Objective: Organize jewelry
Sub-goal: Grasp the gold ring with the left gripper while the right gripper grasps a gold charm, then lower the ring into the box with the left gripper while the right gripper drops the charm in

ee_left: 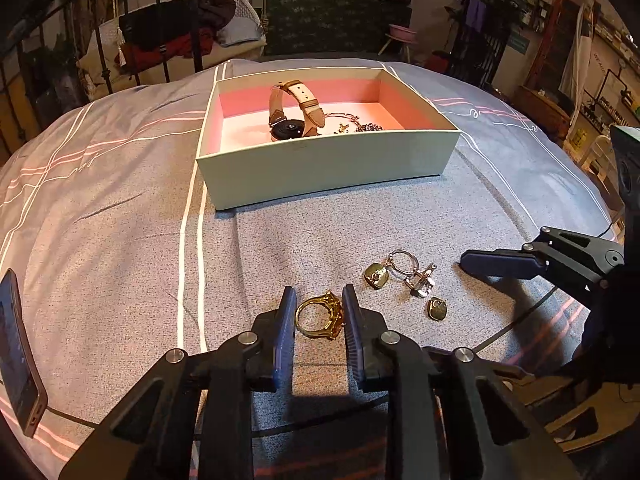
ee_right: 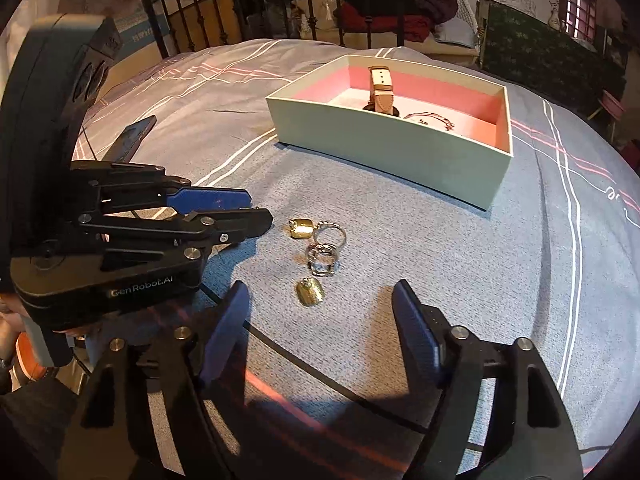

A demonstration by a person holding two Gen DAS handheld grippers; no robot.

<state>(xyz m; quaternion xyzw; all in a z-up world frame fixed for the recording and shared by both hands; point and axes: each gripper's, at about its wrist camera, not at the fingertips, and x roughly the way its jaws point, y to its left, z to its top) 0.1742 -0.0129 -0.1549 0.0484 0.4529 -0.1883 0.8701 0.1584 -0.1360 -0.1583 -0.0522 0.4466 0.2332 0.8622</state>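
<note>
A bed point(ee_left: 120, 240) with a grey cover striped in white and pink carries an open box point(ee_left: 320, 164), pale outside and pink inside, standing towards the far side. Part of the task looks done: inside the box a watch point(ee_left: 294, 114) with a tan strap stands on edge, and beside it lies a thin chain point(ee_left: 352, 122) whose details are too small to make out. The rest of the jewelry sits on the cover in front of the box. The left hand-held gripper point(ee_left: 319, 314) has its two blue fingers drawn in close on either side of a gold ring point(ee_left: 320, 316); they appear to touch it, and the ring appears to rest on or just above the cover, so the pick-up seems under way rather than finished. Just to the right of it lies a small cluster: a gold square earring point(ee_right: 301, 228), a pair of linked silver rings point(ee_right: 325, 252) touching it, and a second gold earring point(ee_right: 310, 293) a little nearer to the camera. The right hand-held gripper point(ee_right: 320, 320) is spread wide and holds nothing, its fingers straddling the space just short of that nearer earring. At the left edge of the bed a phone point(ee_left: 18, 352) is propped up. By this count two pieces are stowed and about four are left outside the box.
</note>
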